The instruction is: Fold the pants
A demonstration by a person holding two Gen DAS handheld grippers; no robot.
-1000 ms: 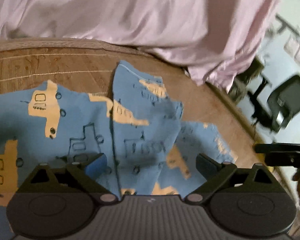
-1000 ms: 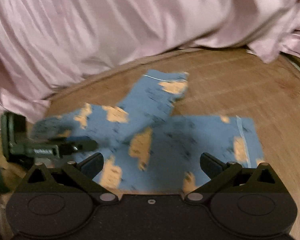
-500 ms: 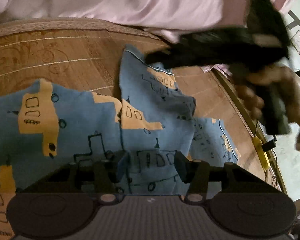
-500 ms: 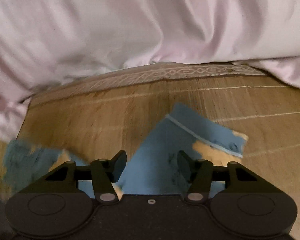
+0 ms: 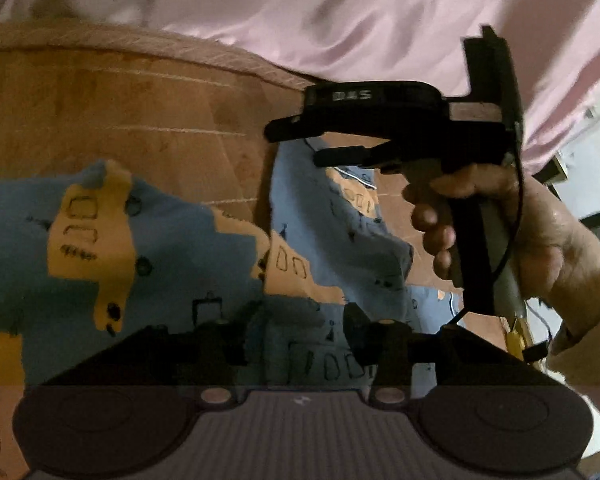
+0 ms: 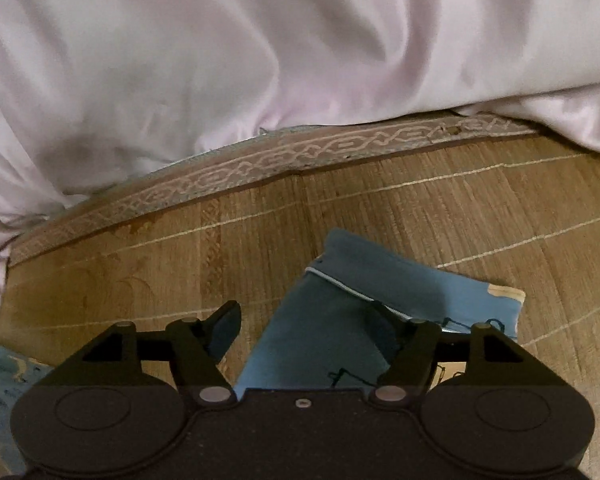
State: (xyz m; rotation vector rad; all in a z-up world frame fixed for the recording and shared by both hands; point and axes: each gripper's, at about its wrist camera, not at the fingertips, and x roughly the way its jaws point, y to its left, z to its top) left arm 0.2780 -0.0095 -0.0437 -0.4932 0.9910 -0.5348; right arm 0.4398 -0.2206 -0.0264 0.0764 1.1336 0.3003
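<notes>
Your left gripper (image 5: 300,336) half-closed over the blue yellow-patterned cotton pants (image 5: 148,248); only its view shows your hand (image 5: 512,240) gripping the half-open right gripper (image 5: 300,144) at two o'clock, empty.

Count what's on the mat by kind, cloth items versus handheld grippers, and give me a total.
Blue patterned pants: 1
Pink sheet: 1
Handheld grippers: 2, the left gripper and the right gripper
Total: 4

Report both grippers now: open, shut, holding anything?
Left gripper: jaws narrowed around the blue pants with orange patches; whether it grips cannot be told.
Right gripper: open above the pants, holding nothing.
</notes>
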